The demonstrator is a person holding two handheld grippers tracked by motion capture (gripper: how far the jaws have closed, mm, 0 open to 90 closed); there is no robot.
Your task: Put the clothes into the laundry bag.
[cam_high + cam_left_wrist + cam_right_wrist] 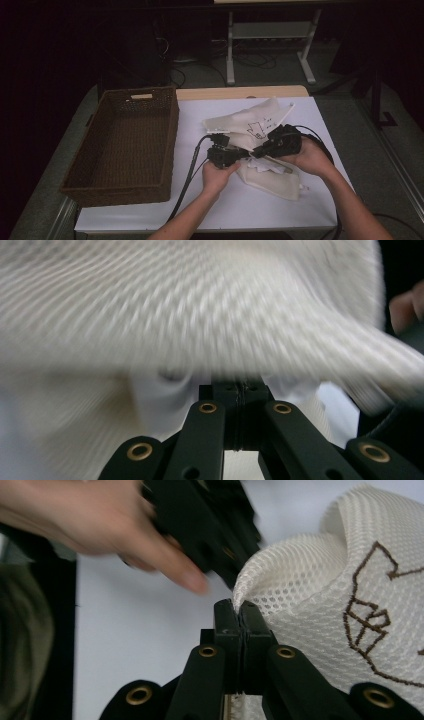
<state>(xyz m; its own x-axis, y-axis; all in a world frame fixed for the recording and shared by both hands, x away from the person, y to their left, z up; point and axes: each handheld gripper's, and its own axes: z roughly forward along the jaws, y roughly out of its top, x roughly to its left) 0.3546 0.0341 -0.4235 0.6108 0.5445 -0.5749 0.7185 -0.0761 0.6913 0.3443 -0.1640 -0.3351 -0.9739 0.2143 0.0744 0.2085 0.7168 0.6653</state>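
Note:
A white mesh bag [252, 125] with a brown stitched design lies crumpled on the white table [200, 205]. In the high view both hands meet over the bag's middle. My left gripper [244, 153] points right and my right gripper [257, 150] points left. In the right gripper view the right gripper [241, 611] has its jaws pressed together on a fold of the mesh bag [320, 585]. The other hand and its black gripper [200, 525] sit just beyond. In the left gripper view the left gripper [242, 389] is closed, with the blurred bag [200, 305] draped over its tips.
A brown wicker basket [172, 135] stands on the table's left side, its inside bare. Black cables [192, 165] trail from the grippers toward the front edge. Beyond the table are a dark floor and a white frame [270, 35].

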